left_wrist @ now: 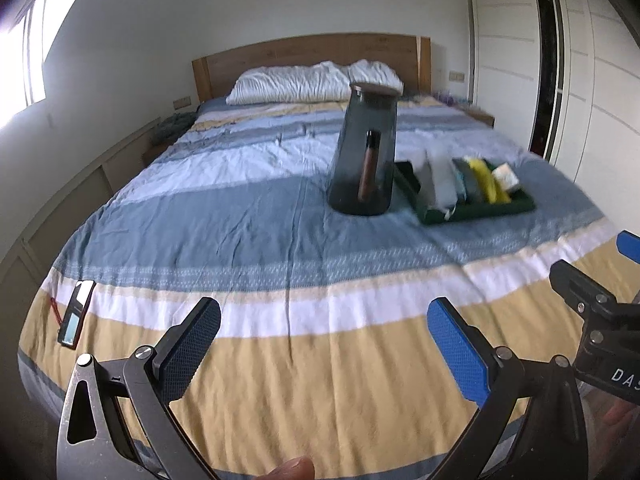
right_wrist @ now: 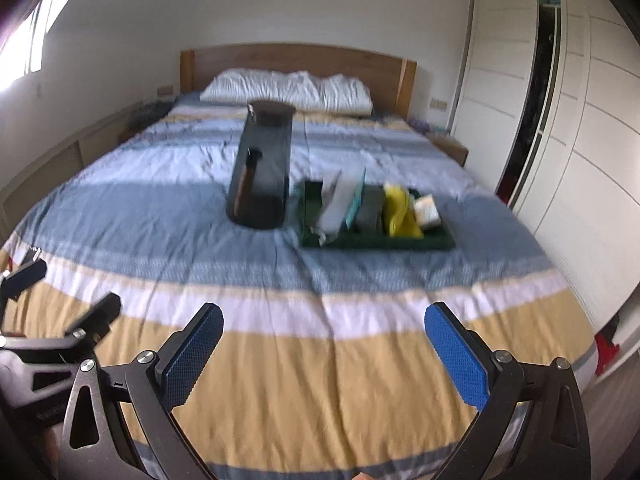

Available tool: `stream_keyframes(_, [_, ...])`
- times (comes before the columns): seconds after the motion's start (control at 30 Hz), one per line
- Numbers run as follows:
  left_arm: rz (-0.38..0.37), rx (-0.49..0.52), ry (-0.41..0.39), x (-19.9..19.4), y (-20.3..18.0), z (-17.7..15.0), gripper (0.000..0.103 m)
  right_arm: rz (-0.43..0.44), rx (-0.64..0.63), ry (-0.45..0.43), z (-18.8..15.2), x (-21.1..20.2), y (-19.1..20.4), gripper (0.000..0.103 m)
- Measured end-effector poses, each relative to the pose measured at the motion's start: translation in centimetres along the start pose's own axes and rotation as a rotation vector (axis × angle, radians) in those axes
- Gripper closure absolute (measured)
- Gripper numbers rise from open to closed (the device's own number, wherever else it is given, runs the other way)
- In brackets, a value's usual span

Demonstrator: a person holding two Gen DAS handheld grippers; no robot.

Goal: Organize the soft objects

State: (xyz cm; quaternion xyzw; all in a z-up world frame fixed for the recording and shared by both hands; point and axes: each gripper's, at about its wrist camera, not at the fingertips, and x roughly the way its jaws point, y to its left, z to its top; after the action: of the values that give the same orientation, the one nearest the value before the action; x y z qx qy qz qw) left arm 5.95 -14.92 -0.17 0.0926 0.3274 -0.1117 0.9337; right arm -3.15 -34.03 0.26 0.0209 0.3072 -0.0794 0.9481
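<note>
Filling both views, a striped bed (left_wrist: pixel 248 216) is being shown, with a dark jug (left_wrist: pixel 365 152) standing mid-bed and a green tray (right_wrist: pixel 436 242) of soft items just beside it. Both grippers, left (left_wrist: pixel 324 352) and right (right_wrist: pixel 324 354), are being held with jaws wide, empty.

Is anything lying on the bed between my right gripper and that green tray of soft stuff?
Nothing visible. Only bare striped bedspread lies between the open right gripper and the green tray. The dark container stands left of the tray, off that line.
</note>
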Motion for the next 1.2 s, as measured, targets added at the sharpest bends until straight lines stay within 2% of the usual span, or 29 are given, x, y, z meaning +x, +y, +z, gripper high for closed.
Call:
stream_keyframes(0.3, [0.053, 0.006, 0.012, 0.1, 0.8, 0.0, 0.002, 0.101, 0.134, 0.027, 0.5, 2.2, -1.2, 0.000])
stream_keyframes(0.53, [0.078, 0.002, 0.007, 0.1, 1.9, -0.1, 0.002, 0.136, 0.118, 0.002, 0.7, 2.7, 0.1, 0.000])
stream_keyframes(0.7, [0.106, 0.011, 0.008, 0.3, 2.6, -0.8, 0.002, 0.133, 0.102, 0.006, -0.2, 3.2, 1.1, 0.000])
stream_keyframes(1.2, [0.060, -0.018, -0.002, 0.1, 2.6, -1.1, 0.002, 0.085, 0.086, -0.011, -0.3, 2.3, 1.4, 0.000])
